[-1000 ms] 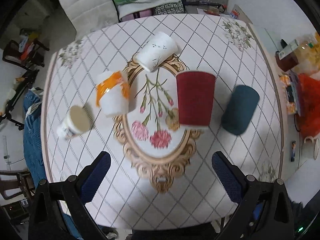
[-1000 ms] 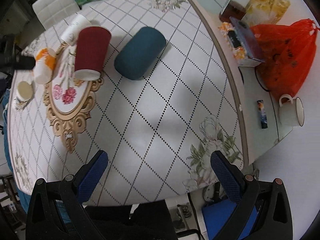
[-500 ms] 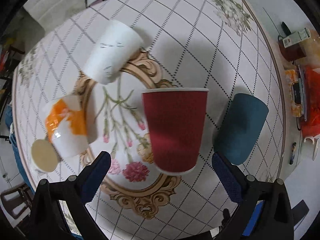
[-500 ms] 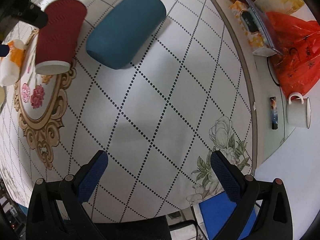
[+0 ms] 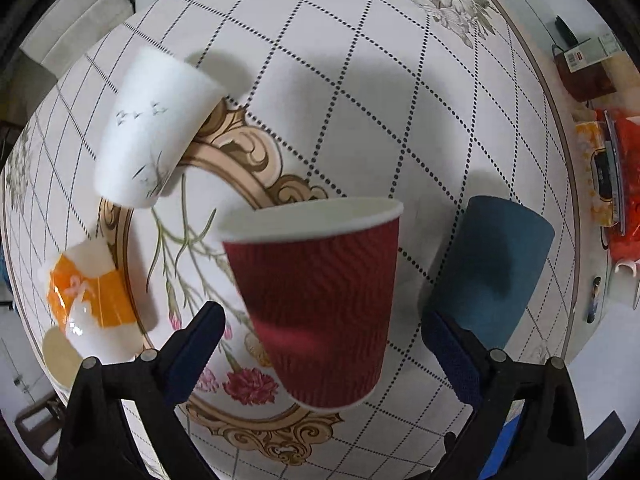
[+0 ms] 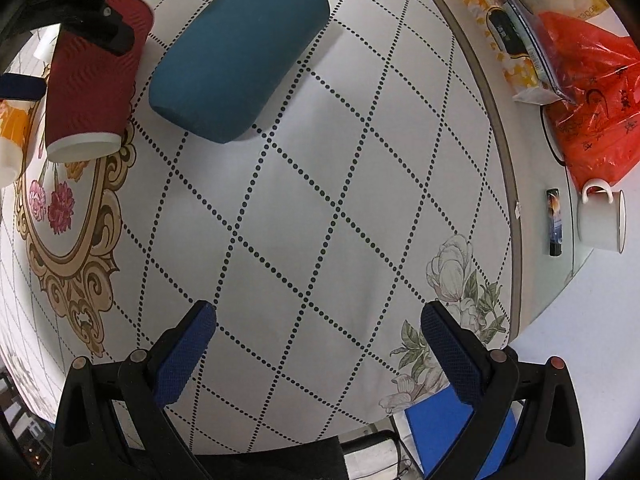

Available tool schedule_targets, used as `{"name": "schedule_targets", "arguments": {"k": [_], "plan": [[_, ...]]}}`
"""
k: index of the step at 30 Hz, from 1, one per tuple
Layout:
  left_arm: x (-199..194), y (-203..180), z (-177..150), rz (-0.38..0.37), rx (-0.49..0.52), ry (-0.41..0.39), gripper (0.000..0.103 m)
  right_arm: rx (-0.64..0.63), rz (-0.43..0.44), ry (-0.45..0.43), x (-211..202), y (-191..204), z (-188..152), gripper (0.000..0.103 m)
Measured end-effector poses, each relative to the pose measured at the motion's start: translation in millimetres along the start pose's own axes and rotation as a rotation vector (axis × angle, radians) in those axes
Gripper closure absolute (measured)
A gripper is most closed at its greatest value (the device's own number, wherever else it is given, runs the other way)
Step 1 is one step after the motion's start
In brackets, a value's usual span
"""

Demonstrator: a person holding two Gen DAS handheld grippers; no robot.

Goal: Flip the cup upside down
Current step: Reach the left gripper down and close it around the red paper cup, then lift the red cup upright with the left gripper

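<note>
On the table (image 5: 360, 92), covered with a diamond-pattern cloth bearing a floral oval, stand several cups. The red paper cup (image 5: 316, 300) stands upright on the oval, rim up; its white inside shows along the rim, and what it holds cannot be told. A teal cup (image 5: 490, 268) stands just to its right, mouth down, apart from it. Far left of the red cup is a white cup (image 5: 154, 136) with a bird print, mouth down. Near left are an orange-and-white cup (image 5: 94, 300) and, partly hidden behind it, a tan-topped cup (image 5: 60, 354).

At the right edge of the table, seen from the right wrist, lie a red plastic bag (image 6: 588, 92), a white mug (image 6: 600, 218) on its side and a small dark stick-shaped item (image 6: 554, 222).

The left gripper (image 5: 320, 344) stands wide, its blue pads on either side of the red cup's lower half, not touching it. The right gripper (image 6: 318, 338) is also wide and holds nothing, over bare cloth, well apart from the red cup, which lies at its far left.
</note>
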State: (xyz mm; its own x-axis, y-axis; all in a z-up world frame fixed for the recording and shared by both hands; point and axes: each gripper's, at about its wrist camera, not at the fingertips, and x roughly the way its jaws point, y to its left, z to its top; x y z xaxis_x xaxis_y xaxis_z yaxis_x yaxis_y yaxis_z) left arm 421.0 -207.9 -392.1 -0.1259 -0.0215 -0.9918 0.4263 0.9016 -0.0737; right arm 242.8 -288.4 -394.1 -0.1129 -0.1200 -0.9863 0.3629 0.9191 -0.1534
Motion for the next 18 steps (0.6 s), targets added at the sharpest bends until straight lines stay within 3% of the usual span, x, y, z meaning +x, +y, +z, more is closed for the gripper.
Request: {"name": "schedule_targets", "arguments": {"k": [2,4,8,18], "plan": [[2,-3,5,0.010,0.019,-0.007,0.005,0.003,0.000,0.001,1,-3,4,0.000],[4,-7,10,0.024,0.043,-0.007,0.016,0.006,0.001,0.002,2,-6,6,0.000],[11,-12,17,0.038,0.067,0.002,0.026,0.015,0.003,0.012,4,-10,8,0.000],[23,-18,23,0.068,0.094,-0.022,0.027,0.042,0.032,0.050,18,-22,9,0.000]]}}
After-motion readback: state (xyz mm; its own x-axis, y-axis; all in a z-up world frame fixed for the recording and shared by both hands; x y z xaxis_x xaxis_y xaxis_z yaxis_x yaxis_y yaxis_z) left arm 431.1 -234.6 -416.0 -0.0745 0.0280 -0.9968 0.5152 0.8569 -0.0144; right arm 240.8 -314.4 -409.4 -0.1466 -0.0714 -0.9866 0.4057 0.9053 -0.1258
